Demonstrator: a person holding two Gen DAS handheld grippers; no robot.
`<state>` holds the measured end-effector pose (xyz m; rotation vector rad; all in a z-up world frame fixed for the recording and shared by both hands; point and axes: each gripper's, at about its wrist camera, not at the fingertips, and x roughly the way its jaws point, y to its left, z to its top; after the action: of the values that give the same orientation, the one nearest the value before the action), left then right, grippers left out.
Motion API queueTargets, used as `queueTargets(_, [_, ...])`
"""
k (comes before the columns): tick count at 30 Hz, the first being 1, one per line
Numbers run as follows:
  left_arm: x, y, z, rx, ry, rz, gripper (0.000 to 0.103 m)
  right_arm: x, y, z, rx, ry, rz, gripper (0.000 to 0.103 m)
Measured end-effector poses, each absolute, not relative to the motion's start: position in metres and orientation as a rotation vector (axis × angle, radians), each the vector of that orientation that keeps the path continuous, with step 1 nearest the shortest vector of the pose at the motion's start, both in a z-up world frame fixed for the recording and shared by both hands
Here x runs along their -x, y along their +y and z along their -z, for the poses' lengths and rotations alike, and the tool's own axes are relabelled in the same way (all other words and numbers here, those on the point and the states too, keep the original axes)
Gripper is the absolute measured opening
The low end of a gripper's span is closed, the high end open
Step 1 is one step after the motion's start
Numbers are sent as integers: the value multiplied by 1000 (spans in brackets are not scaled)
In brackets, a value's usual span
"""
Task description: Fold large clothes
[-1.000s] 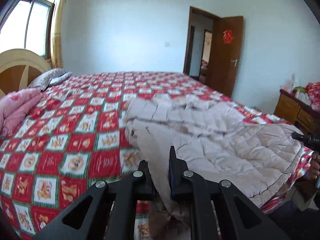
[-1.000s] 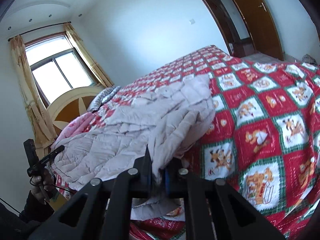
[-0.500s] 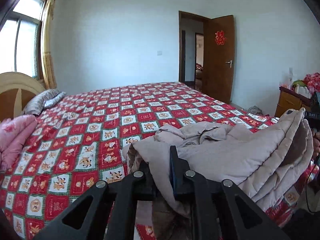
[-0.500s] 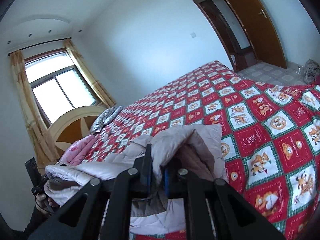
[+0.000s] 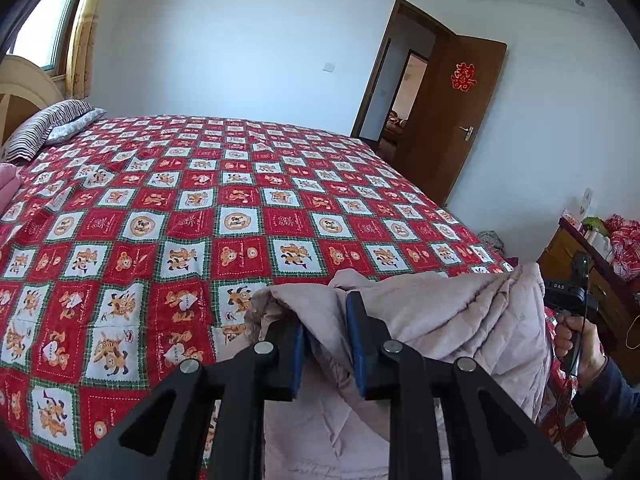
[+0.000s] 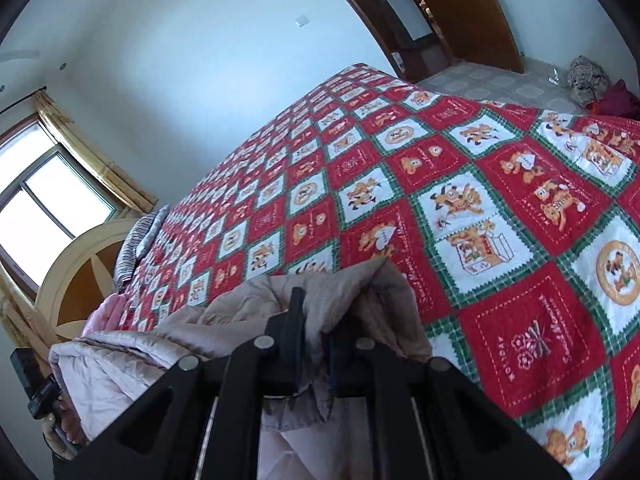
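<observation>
Looking through the left wrist view, the left gripper (image 5: 325, 344) fills the lower centre of the frame, its blue-lined jaws standing apart after just opening, with a fold of the pale beige quilted coat (image 5: 440, 320) lying between them and not visibly pinched. The coat bunches from lower centre to lower right, at the near edge of the red cartoon-print bedspread (image 5: 240, 200). At the right edge the person's right hand (image 5: 576, 344) grips a black handle; the right gripper's jaws are hidden there behind the coat. Only this view shows the open wooden door (image 5: 460, 120) with its red paper ornament (image 5: 463, 76), upper right, and a wooden cabinet (image 5: 568, 256) cut off at the right edge. A striped pillow (image 5: 44, 128) sits at the far left.

Turning to the right wrist view, the frame is tilted. The right gripper (image 6: 316, 344), lower centre, is clamped on a bunched fold of the coat (image 6: 200, 332), which trails off to the lower left. Only here do the tiled floor (image 6: 500, 80) and a heap of cloth (image 6: 588, 76) show, upper right, and the window (image 6: 48, 200) in full at left. The left hand (image 6: 60, 420) is a sliver at the lower left edge, half hidden by the coat. How the coat hangs below the bed's edge is cut off in both views.
</observation>
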<state>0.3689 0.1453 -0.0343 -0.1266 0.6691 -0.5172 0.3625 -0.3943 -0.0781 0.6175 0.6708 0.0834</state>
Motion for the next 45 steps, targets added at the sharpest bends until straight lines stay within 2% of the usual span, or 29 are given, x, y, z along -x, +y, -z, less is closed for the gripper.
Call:
queueTargets(4, [-389,136,55,66,710,438,23,-394,-390,90,-633,686,-45,10])
queueTargets(11, [-398,169,81,246,734,503,23,-412,-395,107,-654,719,-76,12])
queueTargets(15, [-404,165,82,273,747,483,23,-416,-397,112,-664,742,-66,13])
queueTargets(21, [-411,133,83,105,773,340,23,-425,-387,112,-585,771,-20,13])
queueTargets(28, [-404,157,59,253,715,423,28,-433,-388,114,-570,797,-48,18])
queueTargets(29, [-404,156,58,257,720,427,32,-434,-388,113,-572,794,-55,20])
queueTargets(31, [-409,148,60,247,753,432,48,-435,-387,108,-585,781,-67,25])
queueTargets(33, [-409,138,68,243,776,437,94,-433,-381,100,-580,756,-83,33])
queueTargets(34, [-406,129,70,215,771,419,101,-432,-375,96,-562,748,-86,38])
queueTargets(35, [-402,120,71,170,755,398,102,-431,-369,92,-534,741,-87,41])
queueTargets(41, [-382,102,62,-95,651,95,102,-423,-363,78,-476,684,-48,42])
queueTargets(45, [-378,99,56,-175,597,-49,102,-417,-382,79,-623,646,-54,49])
